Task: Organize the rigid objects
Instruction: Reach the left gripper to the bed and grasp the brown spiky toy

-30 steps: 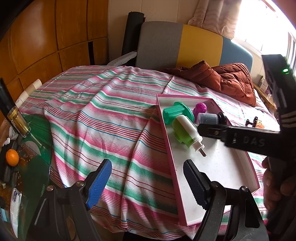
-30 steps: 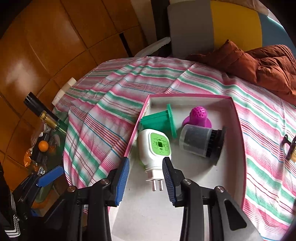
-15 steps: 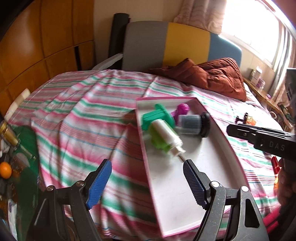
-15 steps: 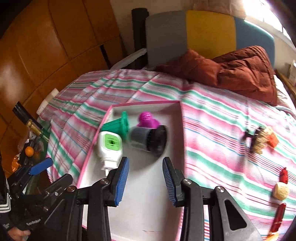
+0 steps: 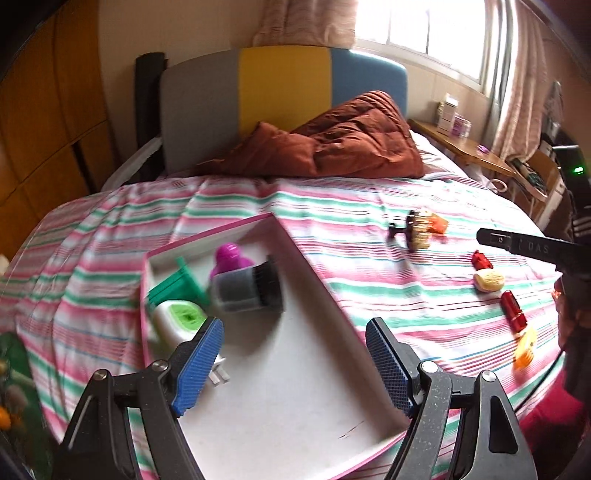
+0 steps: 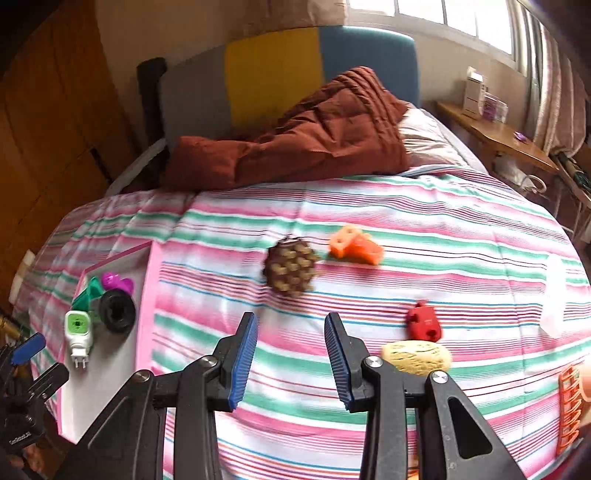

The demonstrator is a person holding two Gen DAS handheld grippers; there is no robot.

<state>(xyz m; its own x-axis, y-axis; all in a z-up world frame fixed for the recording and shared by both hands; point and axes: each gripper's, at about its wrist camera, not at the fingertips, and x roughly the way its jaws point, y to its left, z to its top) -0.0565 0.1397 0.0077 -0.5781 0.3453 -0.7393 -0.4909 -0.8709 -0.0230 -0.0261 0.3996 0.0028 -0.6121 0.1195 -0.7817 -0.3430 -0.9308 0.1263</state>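
Brush point(image 6: 291, 271) nr orange block point(image 6: 355, 248), bed.

Pink-rimmed white tray point(image 5: 280, 225) on pink-green striped bedspread point(image 6: 406, 221)

The bed point(image 6: 369, 206), under a pink, green and white striped sheet, fills the room's middle. At its head stands a headboard point(image 5: 284, 85) in grey, yellow and blue panels, with a rumpled rust-brown quilt point(image 6: 314, 136) heaped just before it. Right of the bed runs a wooden shelf point(image 6: 495, 136) carrying small boxes, under a curtained window point(image 5: 417, 26). Left of the bed are wooden wall panels point(image 5: 48, 122).
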